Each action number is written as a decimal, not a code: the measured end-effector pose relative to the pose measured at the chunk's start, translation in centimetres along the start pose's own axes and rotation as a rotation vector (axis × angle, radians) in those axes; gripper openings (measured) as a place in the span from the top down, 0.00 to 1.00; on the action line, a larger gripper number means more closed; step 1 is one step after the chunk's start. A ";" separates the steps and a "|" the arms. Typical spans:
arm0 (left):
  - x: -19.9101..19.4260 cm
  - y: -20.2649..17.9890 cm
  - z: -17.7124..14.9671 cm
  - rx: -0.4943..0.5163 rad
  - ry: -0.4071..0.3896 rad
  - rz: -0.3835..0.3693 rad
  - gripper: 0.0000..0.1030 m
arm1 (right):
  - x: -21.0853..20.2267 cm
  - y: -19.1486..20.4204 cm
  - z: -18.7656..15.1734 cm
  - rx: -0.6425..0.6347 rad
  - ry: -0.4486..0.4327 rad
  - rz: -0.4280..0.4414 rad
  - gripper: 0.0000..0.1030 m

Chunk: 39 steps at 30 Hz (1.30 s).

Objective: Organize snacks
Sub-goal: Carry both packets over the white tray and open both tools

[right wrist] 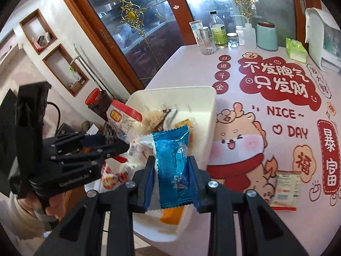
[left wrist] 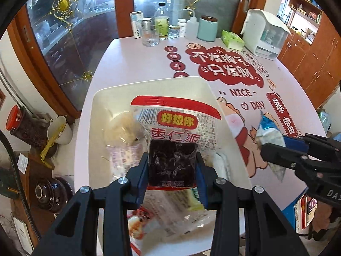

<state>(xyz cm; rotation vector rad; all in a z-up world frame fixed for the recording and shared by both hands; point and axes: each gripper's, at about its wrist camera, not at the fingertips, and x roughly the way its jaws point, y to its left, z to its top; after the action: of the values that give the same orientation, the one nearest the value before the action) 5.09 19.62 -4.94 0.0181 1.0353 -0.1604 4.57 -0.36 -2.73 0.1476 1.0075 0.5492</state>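
A white bin (left wrist: 98,115) (right wrist: 204,98) with several snack packs in it stands at the near left of the pink table. My left gripper (left wrist: 172,170) is shut on a clear pack with a red top and a dark date cake (left wrist: 172,136), held above the bin; the same pack (right wrist: 122,117) shows at the left in the right wrist view. My right gripper (right wrist: 172,175) is shut on a blue foil snack (right wrist: 173,160), held over the bin's near end. In the left wrist view that blue snack (left wrist: 269,134) hangs just right of the bin. A white-and-orange packet (right wrist: 285,189) lies on the table.
Bottles, jars and a glass (left wrist: 150,35) crowd the table's far edge, with a teal canister (left wrist: 207,28), a green tissue pack (left wrist: 232,39) and a white appliance (left wrist: 265,34). A glass cabinet stands behind. Jars and a cup (left wrist: 59,130) sit on a low surface at the left.
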 end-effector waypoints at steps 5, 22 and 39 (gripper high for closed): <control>0.3 1.6 0.6 -0.010 -0.010 0.005 0.63 | 0.5 1.2 1.5 0.023 -0.016 -0.010 0.71; -0.3 6.1 4.9 -0.059 -0.100 0.060 0.62 | 1.7 4.0 7.1 0.057 -0.076 -0.031 0.70; 2.4 6.5 5.6 -0.088 -0.062 0.132 0.12 | 5.6 4.3 8.4 0.052 -0.033 -0.129 0.52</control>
<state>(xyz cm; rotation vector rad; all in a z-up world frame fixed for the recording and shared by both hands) 12.00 25.23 -4.50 0.0015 0.9756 0.0048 12.31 7.24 -0.88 0.1368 0.9919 0.4023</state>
